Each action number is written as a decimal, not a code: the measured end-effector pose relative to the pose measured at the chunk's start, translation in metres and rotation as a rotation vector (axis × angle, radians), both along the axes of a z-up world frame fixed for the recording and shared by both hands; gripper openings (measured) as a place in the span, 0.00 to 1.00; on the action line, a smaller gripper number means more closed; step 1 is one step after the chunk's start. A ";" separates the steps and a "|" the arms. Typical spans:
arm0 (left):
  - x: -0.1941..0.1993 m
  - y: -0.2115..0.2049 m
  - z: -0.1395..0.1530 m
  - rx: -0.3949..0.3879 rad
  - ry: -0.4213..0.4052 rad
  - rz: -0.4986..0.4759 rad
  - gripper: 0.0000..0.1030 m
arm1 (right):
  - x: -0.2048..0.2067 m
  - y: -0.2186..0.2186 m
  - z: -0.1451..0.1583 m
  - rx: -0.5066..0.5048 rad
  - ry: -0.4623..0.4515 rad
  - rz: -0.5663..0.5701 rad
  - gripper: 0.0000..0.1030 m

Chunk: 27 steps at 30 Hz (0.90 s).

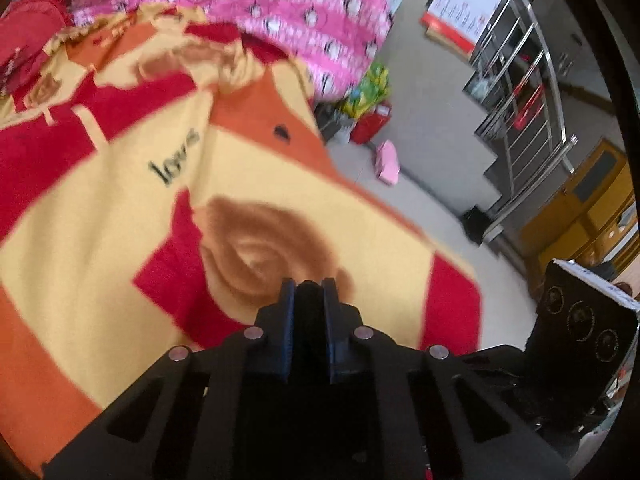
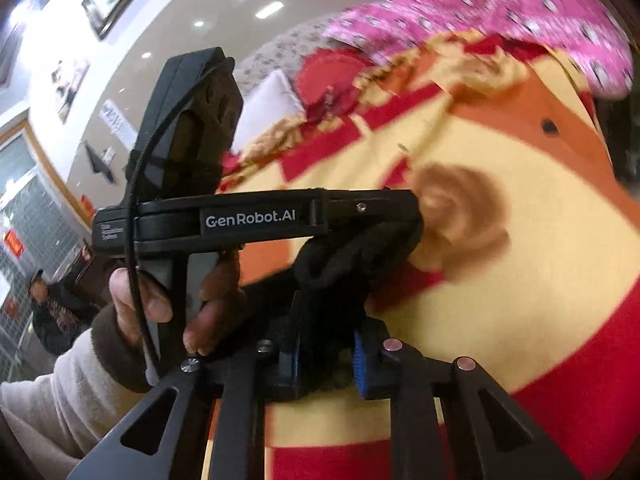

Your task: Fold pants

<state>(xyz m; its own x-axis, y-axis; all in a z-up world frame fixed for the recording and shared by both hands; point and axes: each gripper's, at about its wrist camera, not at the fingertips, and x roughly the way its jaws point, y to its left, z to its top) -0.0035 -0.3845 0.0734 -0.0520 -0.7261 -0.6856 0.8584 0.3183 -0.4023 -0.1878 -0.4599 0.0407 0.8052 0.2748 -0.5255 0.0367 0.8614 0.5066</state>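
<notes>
The black pants (image 2: 344, 256) hang bunched in front of me, a dark wad of fabric caught between both of my tools above the bed. My right hand-held gripper (image 2: 326, 354) is clenched on the lower part of that wad, the cloth filling the gap between its blue-padded fingers (image 2: 360, 364). My left hand-held gripper (image 2: 404, 216), seen from the side in the right wrist view with "GenRobot.AI" printed on its body, meets the top of the same bunch at its tip. In its own view, the left tool's fingers (image 1: 287, 312) sit close together with a dark strip between them, so it too is grasping the pants (image 1: 309, 304). My left hand (image 2: 160, 300), in a pale sleeve with a brown cuff, is wrapped round that tool's handle.

Beneath everything lies a blanket (image 1: 120, 216) in yellow, red and orange blocks with brown rose shapes and the word "love" on it. At its far edge is a crumpled pink patterned quilt (image 1: 304, 4). Beside the bed, on the grey floor (image 1: 432, 128), are a pink box (image 1: 388, 162) and some bright bags (image 1: 370, 100), with a steel stair railing (image 1: 528, 92) further off.
</notes>
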 end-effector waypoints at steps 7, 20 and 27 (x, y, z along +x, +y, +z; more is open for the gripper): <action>0.012 0.078 0.053 -0.105 -0.042 0.124 0.10 | 0.016 0.060 0.051 -0.106 -0.079 0.152 0.19; 0.028 0.277 0.011 -0.003 -0.014 0.534 0.29 | 0.096 0.212 -0.016 -0.010 0.119 0.529 0.34; 0.012 0.309 0.000 -0.044 0.041 0.621 0.55 | 0.058 0.172 0.034 -0.043 -0.036 0.463 0.76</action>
